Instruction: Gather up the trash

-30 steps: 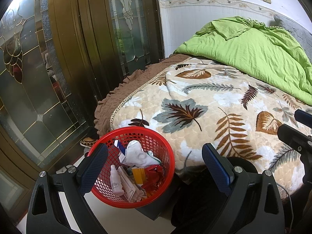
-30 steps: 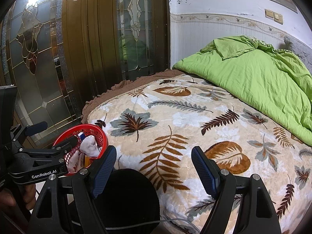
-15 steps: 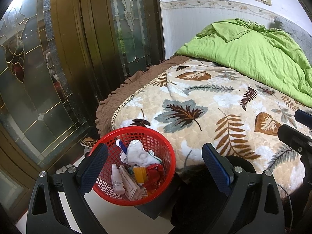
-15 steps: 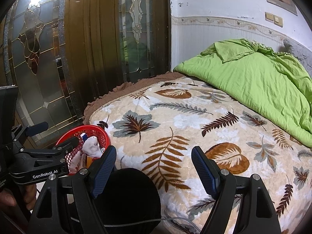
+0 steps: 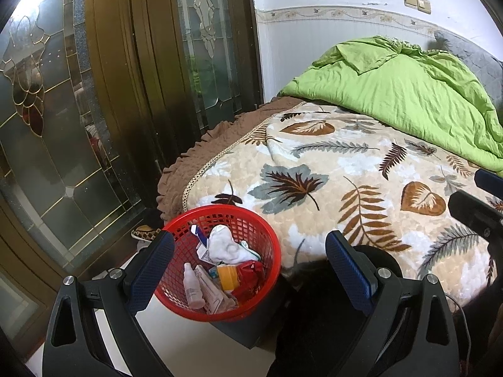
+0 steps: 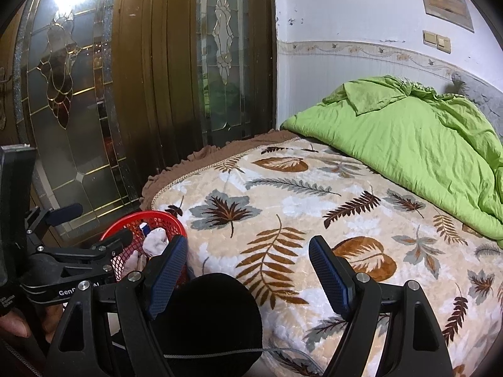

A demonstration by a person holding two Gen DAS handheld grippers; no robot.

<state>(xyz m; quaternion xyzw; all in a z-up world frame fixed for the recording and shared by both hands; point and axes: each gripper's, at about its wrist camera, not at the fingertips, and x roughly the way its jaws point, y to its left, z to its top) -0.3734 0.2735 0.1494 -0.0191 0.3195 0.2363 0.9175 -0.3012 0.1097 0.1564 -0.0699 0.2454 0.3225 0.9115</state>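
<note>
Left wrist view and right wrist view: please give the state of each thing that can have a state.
Red basket: upright, partly filled with trash.
White bottle: lying in the basket.
Left gripper: open, empty.
Right gripper: open, empty.
Green duvet: crumpled on the bed.

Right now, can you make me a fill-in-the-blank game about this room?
1. The trash sits in a ____ basket.
2. The blanket bunched at the far end of the bed is ____.
3. The bed cover is printed with ____.
4. Both the left gripper and the right gripper are ____.

Missing words: red; green; leaves; open
</note>
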